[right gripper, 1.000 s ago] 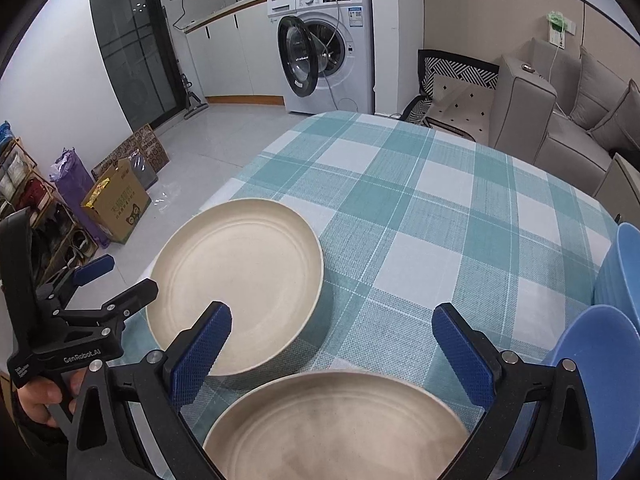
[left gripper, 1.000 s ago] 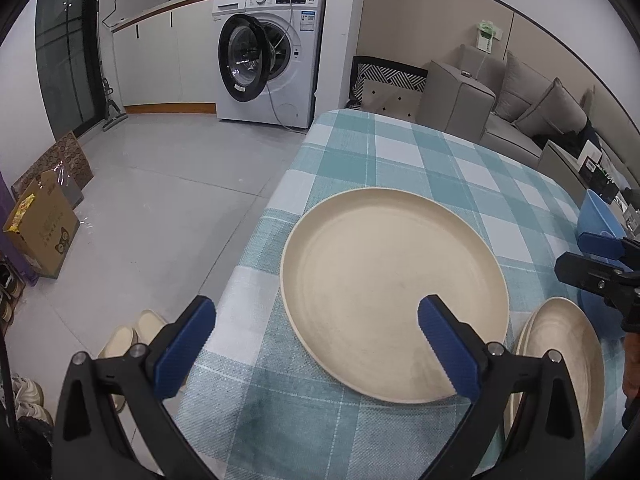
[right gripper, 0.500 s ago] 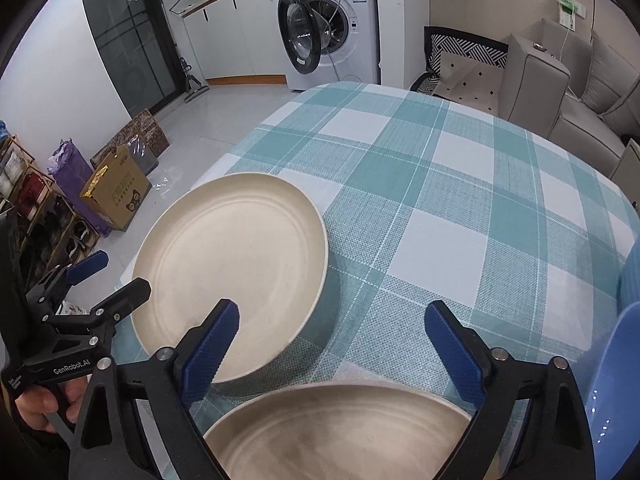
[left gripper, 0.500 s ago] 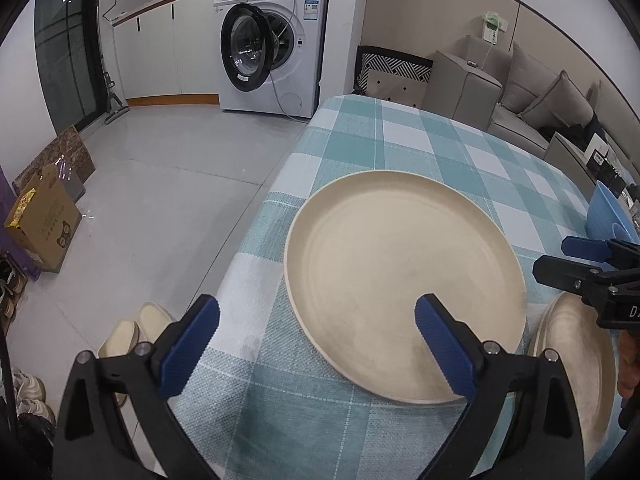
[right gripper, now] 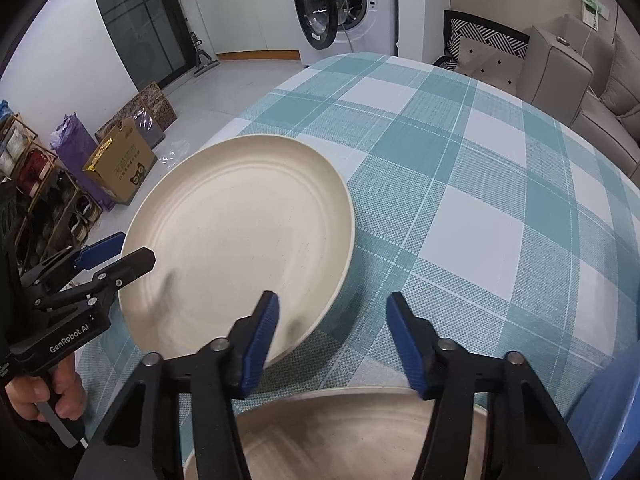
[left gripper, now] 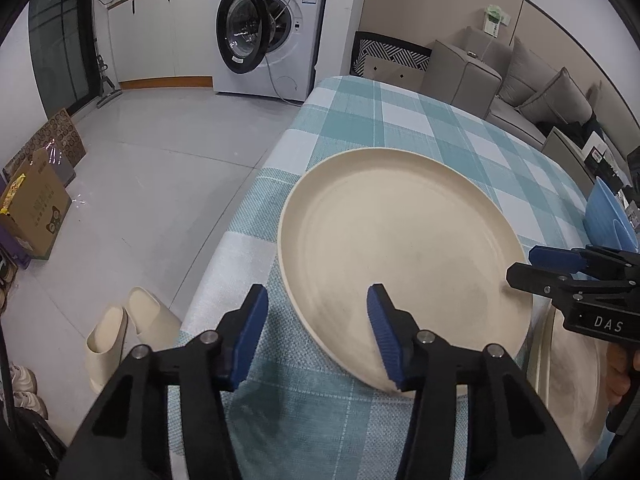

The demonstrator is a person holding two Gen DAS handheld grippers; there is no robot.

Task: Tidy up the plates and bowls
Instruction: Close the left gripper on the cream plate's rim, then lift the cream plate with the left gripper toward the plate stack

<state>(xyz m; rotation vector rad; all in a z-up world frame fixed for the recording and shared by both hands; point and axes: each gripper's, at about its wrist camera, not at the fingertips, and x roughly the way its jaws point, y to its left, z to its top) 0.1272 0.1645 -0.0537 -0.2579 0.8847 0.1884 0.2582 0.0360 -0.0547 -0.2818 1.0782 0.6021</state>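
On a teal-checked table [left gripper: 400, 120], a large cream plate [left gripper: 400, 248] lay near the left edge. The left hand-held gripper [left gripper: 318, 332] and right hand-held gripper [right gripper: 334, 336] were each closing astride its rim, neither yet gripping. The next move likely calls for a firm pinch and level lift; a second cream plate [right gripper: 340, 432] and blue bowl [left gripper: 608, 212] crowded the right side.

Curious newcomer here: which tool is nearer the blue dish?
Right. Both are closing astride the cream plate's rim: right tool on the blue dish's side, left tool opposite.
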